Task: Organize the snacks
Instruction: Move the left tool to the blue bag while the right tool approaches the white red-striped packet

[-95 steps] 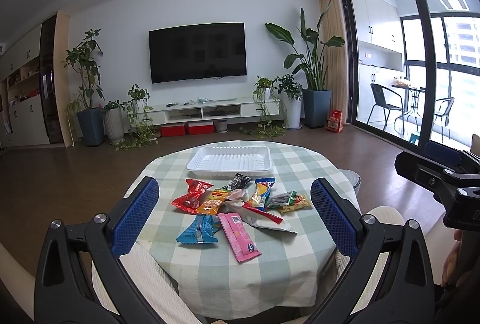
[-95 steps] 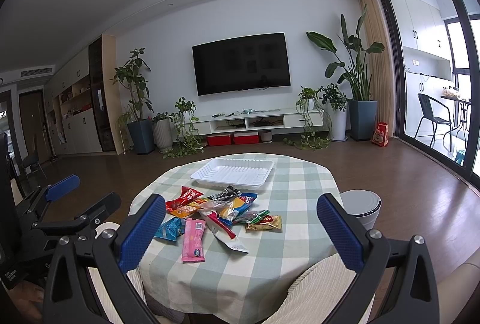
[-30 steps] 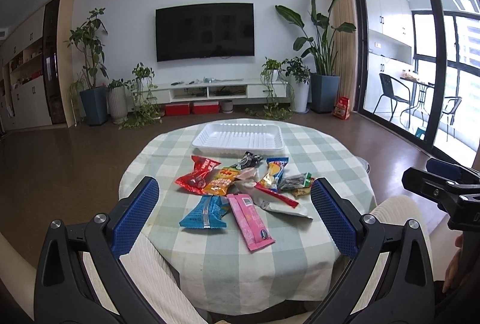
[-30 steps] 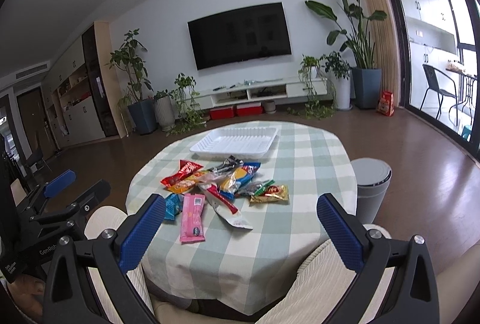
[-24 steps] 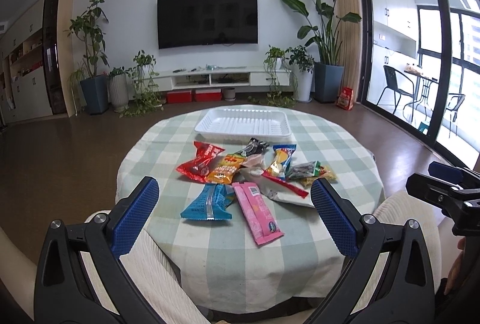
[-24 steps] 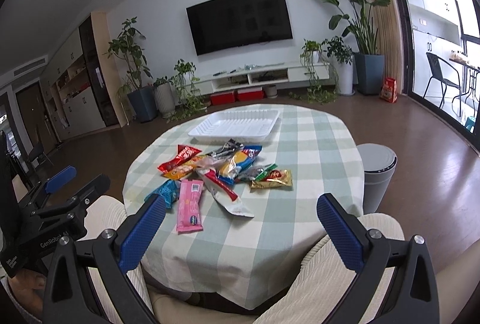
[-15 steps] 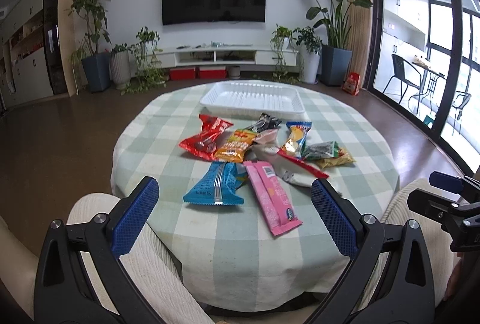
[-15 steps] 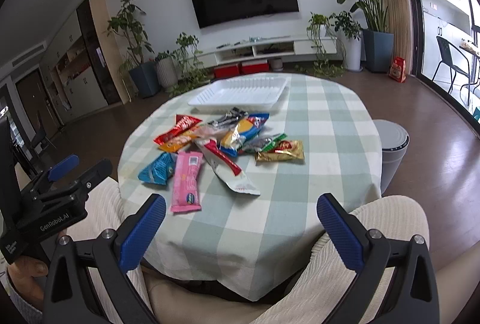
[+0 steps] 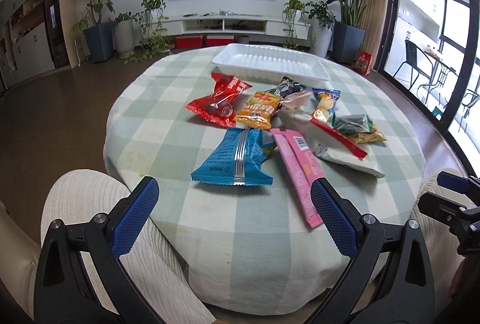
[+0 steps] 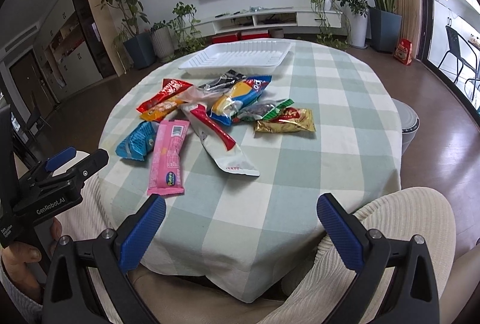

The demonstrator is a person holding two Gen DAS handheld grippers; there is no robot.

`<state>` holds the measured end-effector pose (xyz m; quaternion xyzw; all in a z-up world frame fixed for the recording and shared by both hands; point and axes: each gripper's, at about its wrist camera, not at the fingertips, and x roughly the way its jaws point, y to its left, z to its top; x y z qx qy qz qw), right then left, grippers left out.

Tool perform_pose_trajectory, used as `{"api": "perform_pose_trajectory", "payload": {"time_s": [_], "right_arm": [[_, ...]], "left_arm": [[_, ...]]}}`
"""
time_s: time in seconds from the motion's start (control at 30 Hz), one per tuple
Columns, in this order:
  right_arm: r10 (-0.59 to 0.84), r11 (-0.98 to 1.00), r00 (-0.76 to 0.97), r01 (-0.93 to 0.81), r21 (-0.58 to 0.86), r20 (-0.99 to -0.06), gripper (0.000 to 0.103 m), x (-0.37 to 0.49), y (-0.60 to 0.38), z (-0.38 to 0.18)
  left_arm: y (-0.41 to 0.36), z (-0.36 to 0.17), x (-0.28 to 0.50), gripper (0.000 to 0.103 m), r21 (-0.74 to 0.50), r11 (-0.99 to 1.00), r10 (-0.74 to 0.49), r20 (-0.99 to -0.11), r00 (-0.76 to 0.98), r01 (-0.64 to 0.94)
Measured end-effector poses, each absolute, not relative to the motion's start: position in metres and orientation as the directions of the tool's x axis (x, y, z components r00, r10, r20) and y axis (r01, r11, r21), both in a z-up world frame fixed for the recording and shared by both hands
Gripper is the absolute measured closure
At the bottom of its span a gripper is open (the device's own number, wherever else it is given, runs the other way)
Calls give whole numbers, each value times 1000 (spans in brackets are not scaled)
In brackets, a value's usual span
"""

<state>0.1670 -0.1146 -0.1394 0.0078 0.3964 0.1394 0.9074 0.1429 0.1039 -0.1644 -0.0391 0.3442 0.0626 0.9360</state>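
Approach step: left hand-held gripper [image 9: 234, 214] and right hand-held gripper [image 10: 241, 226] both released, empty. Blue foil snack packet [image 9: 237, 157] lies just ahead of the left; next likely grasp it, carry to white ribbed plastic tray [image 9: 270, 64] beyond the pile.

Glossy foil snack wrappers [image 9: 232, 157], matt checked tablecloth [image 9: 210, 222].

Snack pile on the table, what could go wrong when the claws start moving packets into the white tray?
1. The packets overlap: the red-and-white packet lies under others, so lifting one may drag its neighbours.
2. The pink bar and blue packet lie flat on the checked cloth; a claw could pinch the cloth too.
3. The white tray sits behind the pile, so a low carry could sweep snacks.
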Motion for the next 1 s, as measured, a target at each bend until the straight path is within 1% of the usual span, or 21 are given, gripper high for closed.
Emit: {"api": "perform_pose_trajectory", "payload": {"time_s": [0.27,0.63,0.93,1.0], "right_arm": [[251,960,620,-258,109,-743,0,185,-110,-152],[253,956,580,-273,108,-774,0,208,-104,-167],[272,942,542,-320,103,-795,0,240,-90,-172],[275,939,533,-329,103,-800,0,249,-86,-173]], "left_arm": [[120,-187,165,0,-23,985,107,-690,716,-170],[134,-198,194,0,-2,984,124,-711,692,-179],[141,-207,225,0,8,987,116,-734,669,-162],[142,-209,231,0,-2,989,98,-738,668,-148]]}}
